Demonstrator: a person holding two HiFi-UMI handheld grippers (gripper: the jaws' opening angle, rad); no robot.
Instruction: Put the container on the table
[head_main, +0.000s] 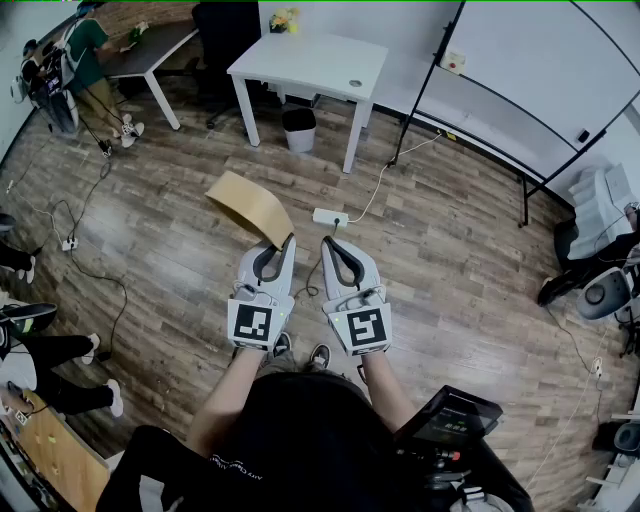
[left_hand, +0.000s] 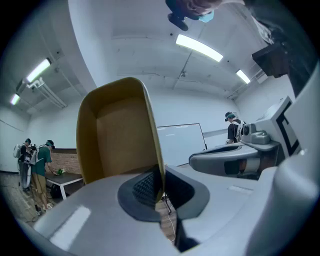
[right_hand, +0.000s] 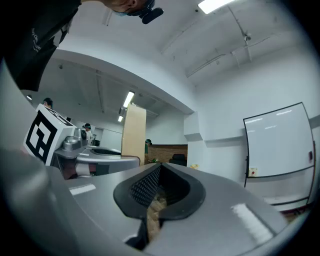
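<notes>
Nearest to us, the left gripper (head_main: 287, 240) has its jaws pressed together on one thin wall of the tan paper container (head_main: 250, 205), pinching it at the rim. In the left gripper view that wall runs straight down into the closed pads, and the container (left_hand: 120, 135) stands up from them with its hollow inside turned to the camera. Just beside it, the right gripper (head_main: 326, 243) is closed too, with nothing between its jaws; the right gripper view shows only floor through the slit of that gripper (right_hand: 152, 202). We hold both level and close together over the wooden floor (head_main: 180, 230), so the container hangs in the air, tilted up and to the left.

Just past the jaw tips, a white power strip (head_main: 330, 217) lies on the floor, its cable trailing off to the right. Beyond it the floor is open up to the white table (head_main: 310, 62), well apart from the container, with a dark waste bin (head_main: 299, 129) beneath it. A whiteboard (head_main: 530, 80) on a black stand borders the right side. Far left, a person in a green shirt (head_main: 88, 50) stands at a dark desk (head_main: 150, 50).
</notes>
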